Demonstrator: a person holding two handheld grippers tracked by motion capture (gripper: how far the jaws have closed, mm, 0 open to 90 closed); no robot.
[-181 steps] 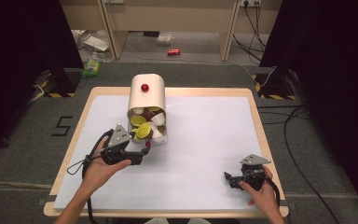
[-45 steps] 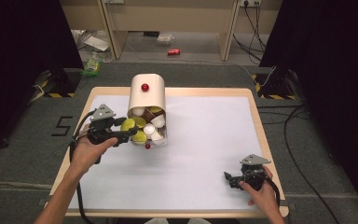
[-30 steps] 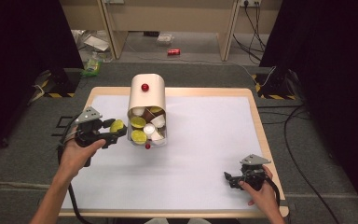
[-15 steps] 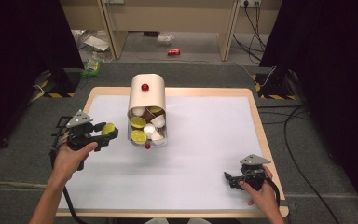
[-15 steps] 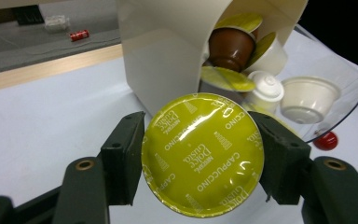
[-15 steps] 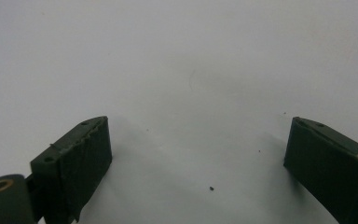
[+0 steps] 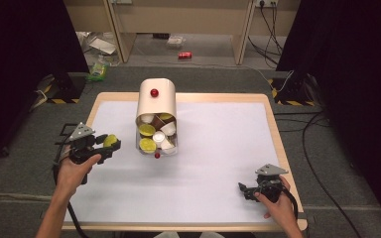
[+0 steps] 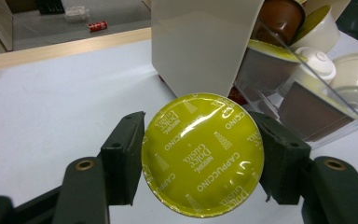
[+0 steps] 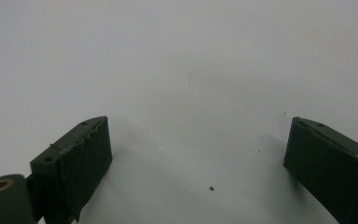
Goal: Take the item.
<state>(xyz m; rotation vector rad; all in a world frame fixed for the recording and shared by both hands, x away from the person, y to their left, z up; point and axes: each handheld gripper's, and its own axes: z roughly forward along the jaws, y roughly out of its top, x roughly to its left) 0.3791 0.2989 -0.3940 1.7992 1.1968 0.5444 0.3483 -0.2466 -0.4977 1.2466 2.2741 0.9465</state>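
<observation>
Where gripper (image 8: 200, 154) clamps, capsule (image 8: 203, 154) sides hidden

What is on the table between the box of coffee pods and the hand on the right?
Nothing: in the high view, bare white table runs from the pod dispenser to the right gripper.

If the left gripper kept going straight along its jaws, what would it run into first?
Probably the cream capsule dispenser: with the yellow capsule clamped in the left gripper, its side wall stands straight ahead, though depth is uncertain.

table (image 7: 273, 101): wood-rimmed, white top | on it: cream capsule dispenser (image 7: 157, 106), lying tipped, capsules inside
</observation>
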